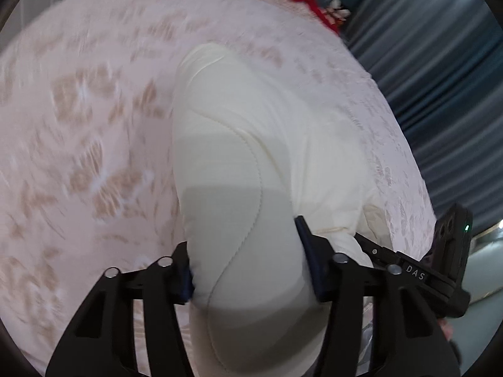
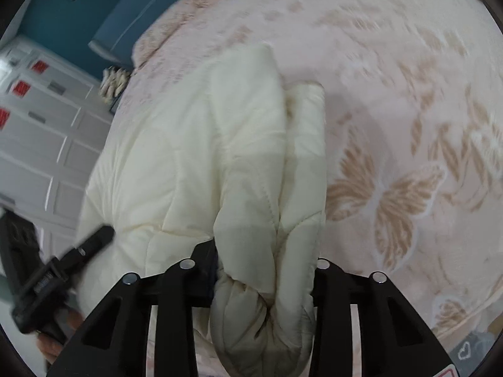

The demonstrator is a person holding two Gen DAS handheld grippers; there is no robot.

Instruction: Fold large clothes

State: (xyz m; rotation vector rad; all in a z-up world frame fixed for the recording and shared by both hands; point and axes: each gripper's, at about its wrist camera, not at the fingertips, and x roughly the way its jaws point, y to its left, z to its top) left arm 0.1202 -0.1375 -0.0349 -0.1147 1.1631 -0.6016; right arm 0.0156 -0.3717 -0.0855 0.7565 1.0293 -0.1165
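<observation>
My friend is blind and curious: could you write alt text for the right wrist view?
A black two-fingered tool grips a bunched fold of a cream quilted jacket, which lies on a pink bedspread patterned with tan butterflies. A second black tool touches the jacket at lower left; white cabinets stand beyond.

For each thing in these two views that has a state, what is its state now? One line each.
cream padded jacket: lies on the bedspread, one end bunched and gripped by both grippers.
left gripper: shut on a thick fold of the jacket.
right gripper: shut on a bunched fold of the jacket.
pink bedspread: spread flat under the jacket.
white cabinet doors: closed.
</observation>
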